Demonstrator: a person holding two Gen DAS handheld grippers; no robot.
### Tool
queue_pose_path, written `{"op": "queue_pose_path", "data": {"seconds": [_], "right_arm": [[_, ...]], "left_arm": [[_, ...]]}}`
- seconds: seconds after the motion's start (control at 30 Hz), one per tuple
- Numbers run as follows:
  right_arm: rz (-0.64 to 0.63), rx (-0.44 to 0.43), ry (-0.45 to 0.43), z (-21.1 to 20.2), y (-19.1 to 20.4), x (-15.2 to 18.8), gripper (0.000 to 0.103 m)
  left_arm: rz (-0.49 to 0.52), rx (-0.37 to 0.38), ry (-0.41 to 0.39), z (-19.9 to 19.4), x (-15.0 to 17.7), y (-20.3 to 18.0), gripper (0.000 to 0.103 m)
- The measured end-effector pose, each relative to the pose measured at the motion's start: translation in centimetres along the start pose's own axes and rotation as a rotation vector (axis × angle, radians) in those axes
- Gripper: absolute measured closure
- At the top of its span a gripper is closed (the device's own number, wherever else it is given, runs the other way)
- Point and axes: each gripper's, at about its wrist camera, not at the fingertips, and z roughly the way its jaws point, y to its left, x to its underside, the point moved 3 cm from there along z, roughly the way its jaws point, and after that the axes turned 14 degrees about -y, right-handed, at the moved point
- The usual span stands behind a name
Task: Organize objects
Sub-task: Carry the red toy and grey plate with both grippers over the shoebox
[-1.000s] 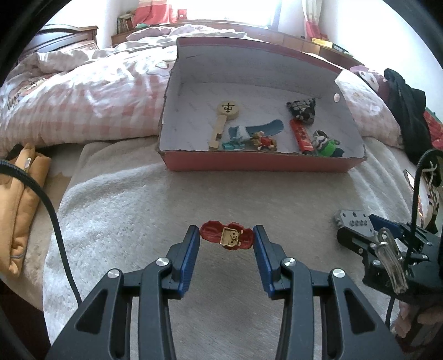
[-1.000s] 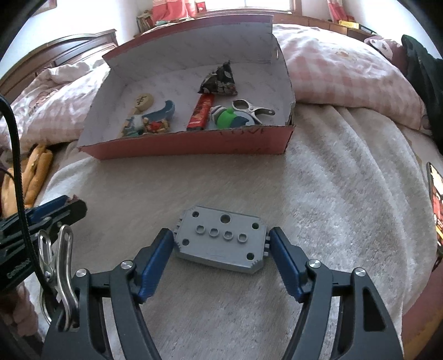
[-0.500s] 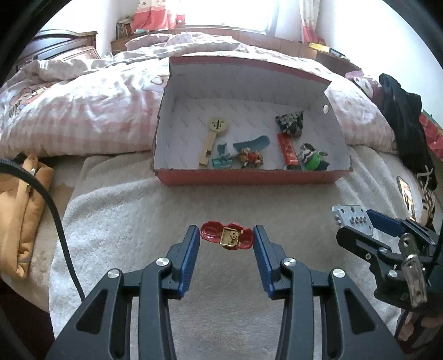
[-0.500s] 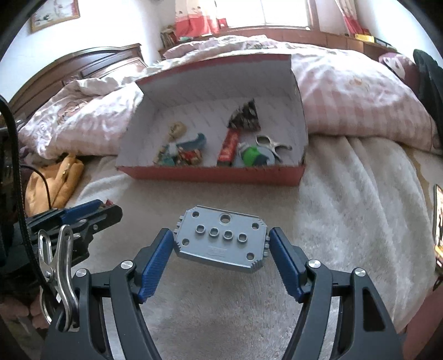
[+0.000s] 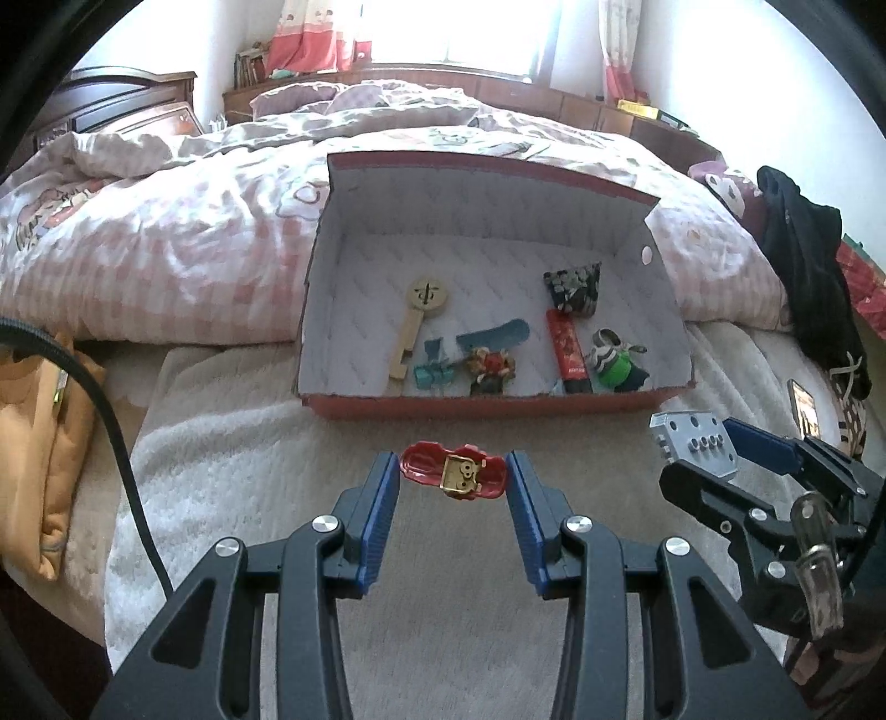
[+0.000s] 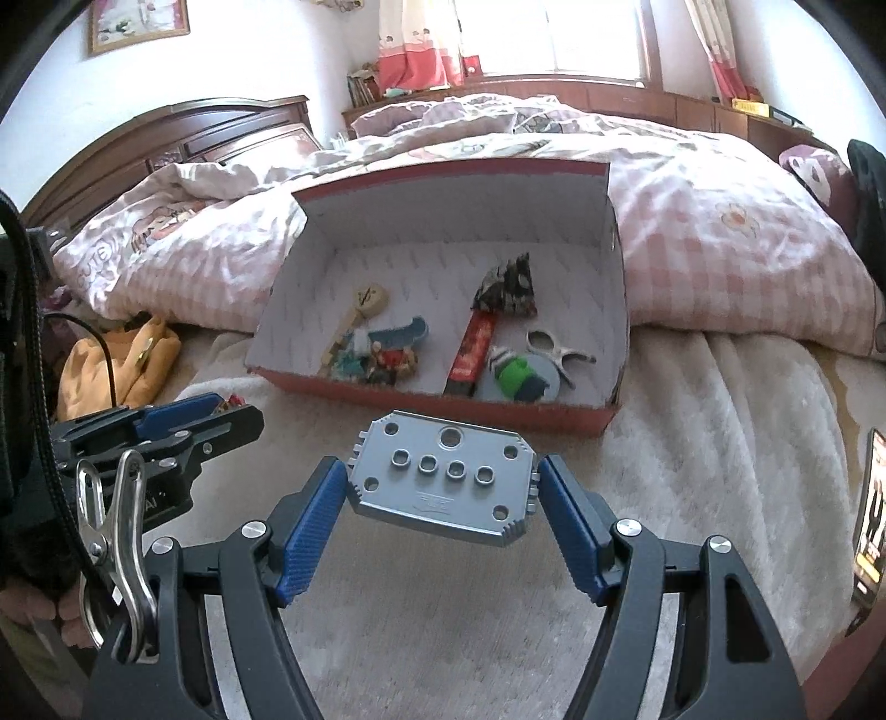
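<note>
- The left gripper [image 5: 453,481] is clamped on a small red toy [image 5: 453,476] with a gold middle, its blue pads against the toy's two ends, held clear of the cream fleece blanket [image 5: 232,454] below.
- The right gripper [image 6: 443,483] grips a flat grey plate [image 6: 443,483] with round studs and holes — the pads press its short, notched edges, and it too is off the blanket.
- Straight ahead of both tongs sits an open red cardboard box [image 5: 498,407] with a white lining, resting on the blanket.
- Inside the box lie a wooden key [image 5: 416,321], a red tube [image 5: 566,350], a green roll [image 5: 614,368] and other small toys.
- Beyond the box lies a rumpled pink checked quilt [image 5: 166,249]; farther back are a dark wooden headboard [image 6: 183,149] and a bright window with red curtains [image 6: 421,50].
- Left of the tongs, an orange cloth bag [image 5: 50,443] lies by the blanket's edge.
</note>
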Motion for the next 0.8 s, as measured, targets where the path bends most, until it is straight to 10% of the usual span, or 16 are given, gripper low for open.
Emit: {"op": "queue_pose_path", "data": {"seconds": [0.8], "right_arm": [[-0.043, 0.010, -0.048, 4.2, -1.3, -5.6, 0.030]], "left_arm": [[0.041, -0.008, -0.066, 4.3, -5.8, -0.5, 0.064]]}}
